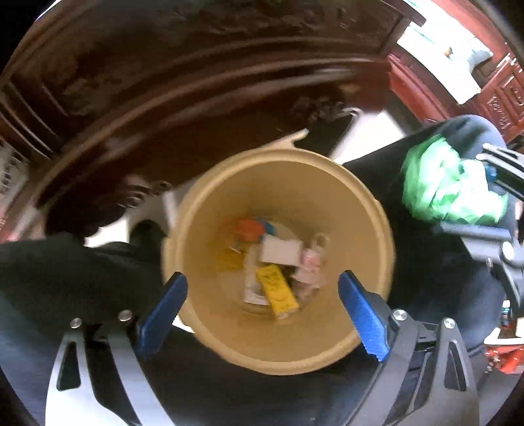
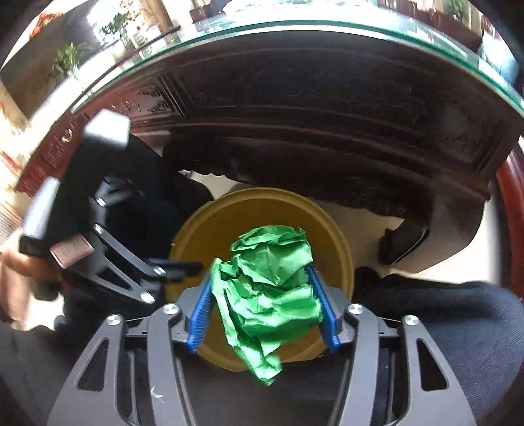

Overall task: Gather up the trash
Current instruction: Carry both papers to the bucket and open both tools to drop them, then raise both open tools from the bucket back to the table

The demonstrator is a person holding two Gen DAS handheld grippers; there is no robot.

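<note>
We hold the right gripper (image 2: 262, 308) above the tan bin (image 2: 193, 229), its blue pads (image 2: 199, 314) clamped on a crumpled green paper wad (image 2: 271, 288); the wad bulges up between the pads and one loose end hangs below them, over the bin's near rim. Our left gripper (image 1: 262, 311) hangs over the same tan bin (image 1: 366, 196) with its jaws spread wide and nothing between them; through the gap we look straight down at the bin's bottom, where a yellow packet (image 1: 278, 291), a white card (image 1: 281, 252), an orange scrap (image 1: 249, 227) and some pinkish wrappers (image 1: 311, 265) lie in a heap. From the left wrist view the green paper wad (image 1: 452, 186) shows at the bin's right side, gripped by the other tool. A dark carved wooden table (image 2: 327, 131) with a glass top (image 2: 294, 28) stands just behind the bin.
</note>
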